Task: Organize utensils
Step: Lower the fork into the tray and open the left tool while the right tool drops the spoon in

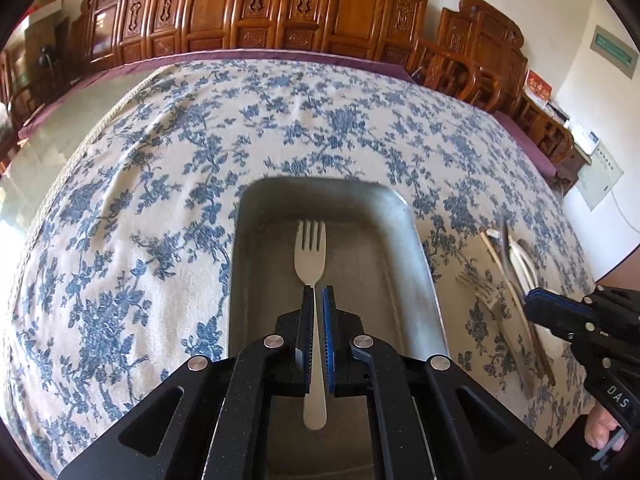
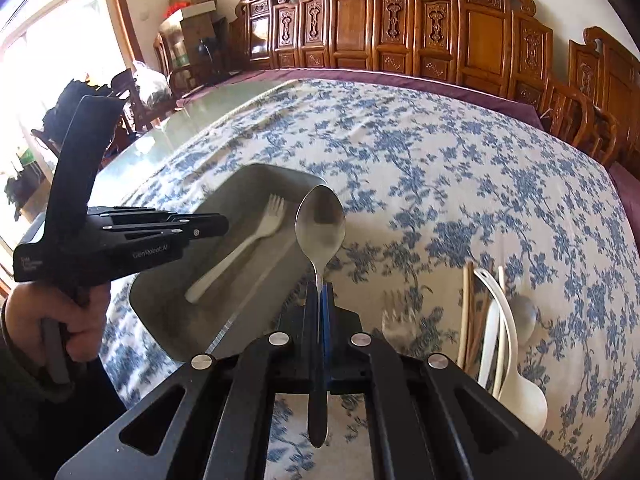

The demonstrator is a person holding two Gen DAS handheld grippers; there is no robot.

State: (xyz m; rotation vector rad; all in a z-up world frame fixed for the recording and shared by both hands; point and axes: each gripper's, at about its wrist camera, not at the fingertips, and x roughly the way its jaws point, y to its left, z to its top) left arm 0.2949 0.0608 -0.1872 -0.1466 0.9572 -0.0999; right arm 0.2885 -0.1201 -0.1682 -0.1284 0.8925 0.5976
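- My left gripper (image 1: 316, 292) is clamped on the white fork (image 1: 310, 256), pads pinching the handle, tines pointing toward the top of the frame.
- That fork sits over the grey metal tray (image 1: 416, 240), centre of the left wrist view. The right wrist view shows it lying low in the tray at centre left; I can't tell whether it rests on the floor or hangs just above.
- My right gripper (image 2: 318, 286) is clamped on the metal spoon (image 2: 320, 224), jaws tight on the neck, bowl up at frame centre. The spoon is in the air, beside the tray's right rim, not over it yet as far as I can judge.
- Nothing else shows in the tray apart from the white fork.
- Still on the floral tablecloth (image 2: 440, 168), lower right of the right wrist view: a clear fork (image 2: 396, 316), wooden chopsticks (image 2: 466, 312), a white ladle (image 2: 508, 356), and what looks like a grey spoon bowl behind it, partly hidden.
- The same pile shows at right edge in the left wrist view, blurred.
- Progress call: early. At best one item is in, one is in transit, and the rest of the pile is untouched.
- Next, as I read it: release the fork once it's flat, then bring the spoon over the rim and lay it alongside.
- Watch-out: the two grippers are close near the tray, so I'd clear the left before the right comes in.
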